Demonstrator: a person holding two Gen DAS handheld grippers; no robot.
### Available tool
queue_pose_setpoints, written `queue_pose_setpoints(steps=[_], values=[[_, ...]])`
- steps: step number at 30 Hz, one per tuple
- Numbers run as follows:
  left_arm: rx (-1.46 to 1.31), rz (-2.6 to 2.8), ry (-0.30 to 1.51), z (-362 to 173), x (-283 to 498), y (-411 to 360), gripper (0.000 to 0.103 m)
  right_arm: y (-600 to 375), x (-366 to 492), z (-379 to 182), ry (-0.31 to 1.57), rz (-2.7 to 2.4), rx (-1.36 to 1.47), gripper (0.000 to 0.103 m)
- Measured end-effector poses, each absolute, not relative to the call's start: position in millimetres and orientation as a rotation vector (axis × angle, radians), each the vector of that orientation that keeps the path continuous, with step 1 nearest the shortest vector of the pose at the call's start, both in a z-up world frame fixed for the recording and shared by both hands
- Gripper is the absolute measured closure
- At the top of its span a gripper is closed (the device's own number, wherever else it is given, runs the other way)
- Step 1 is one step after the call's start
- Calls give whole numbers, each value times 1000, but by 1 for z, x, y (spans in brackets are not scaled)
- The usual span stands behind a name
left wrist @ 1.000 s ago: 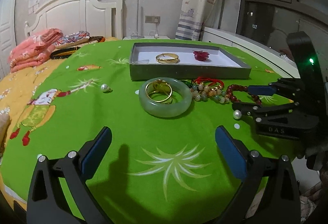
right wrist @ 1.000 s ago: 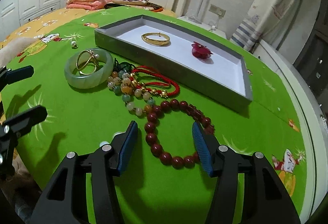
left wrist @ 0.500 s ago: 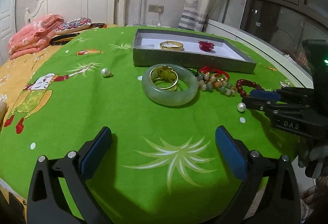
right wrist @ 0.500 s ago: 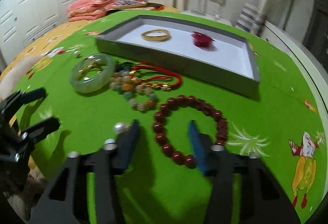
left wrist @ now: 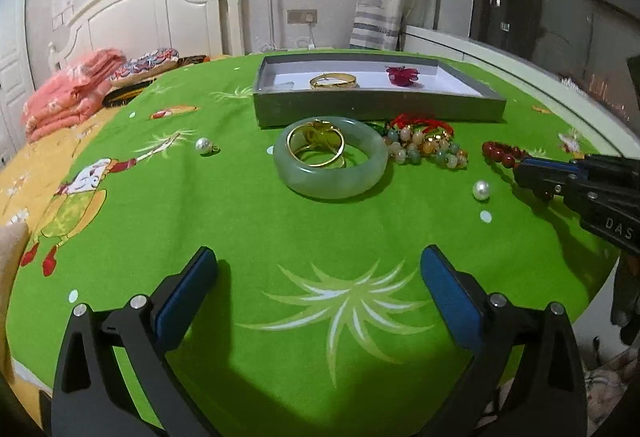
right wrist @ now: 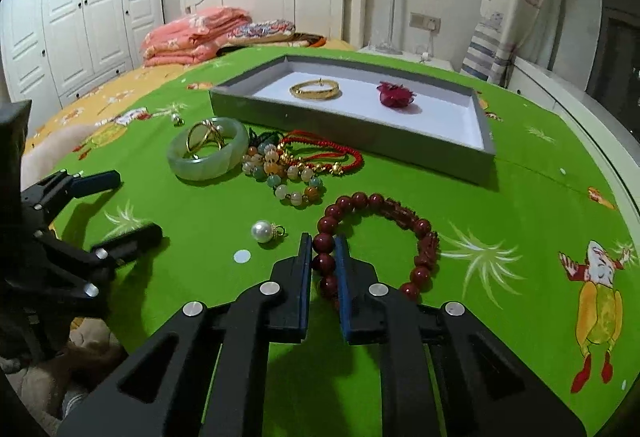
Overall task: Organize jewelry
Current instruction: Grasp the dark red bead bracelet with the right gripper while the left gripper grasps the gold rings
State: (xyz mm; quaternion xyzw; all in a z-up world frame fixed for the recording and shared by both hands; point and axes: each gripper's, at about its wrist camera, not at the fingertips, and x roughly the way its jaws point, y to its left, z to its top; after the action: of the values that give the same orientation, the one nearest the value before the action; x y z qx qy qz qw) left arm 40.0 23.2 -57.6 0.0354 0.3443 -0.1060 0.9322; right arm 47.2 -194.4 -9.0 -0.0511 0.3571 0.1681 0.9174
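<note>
Right gripper just closed, pads pinching red bead bracelet (near side); left gripper wide open, empty.

The shallow grey cardboard tray holds a gold bangle left of a crimson flower ornament. Before the tray lie a pale jade bangle, mixed-stone bead bracelet and dark red bead bracelet.

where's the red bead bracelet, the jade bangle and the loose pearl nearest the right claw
red bead bracelet (right wrist: 423, 227): right wrist view, on a bead at the far right of the loop
jade bangle (left wrist: 332, 181): left wrist view, on its near wall
loose pearl (right wrist: 260, 231): right wrist view, on the white ball
</note>
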Motion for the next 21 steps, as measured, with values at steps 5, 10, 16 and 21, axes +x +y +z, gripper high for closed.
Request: queue_pose_setpoints(steps=[5,10,16,21], values=[[22,-271,705,-41,50,25,13,-202,40,4,677,341,-77,90],[11,-298,702,-24,76,18,35,-205,36,7,656,341,-65,90],[7,-325,732,-20,105,9,60,-206,34,5,650,344,-53,90],[50,-321,761,-27,117,-1,77,-209,34,3,650,347,-35,90]])
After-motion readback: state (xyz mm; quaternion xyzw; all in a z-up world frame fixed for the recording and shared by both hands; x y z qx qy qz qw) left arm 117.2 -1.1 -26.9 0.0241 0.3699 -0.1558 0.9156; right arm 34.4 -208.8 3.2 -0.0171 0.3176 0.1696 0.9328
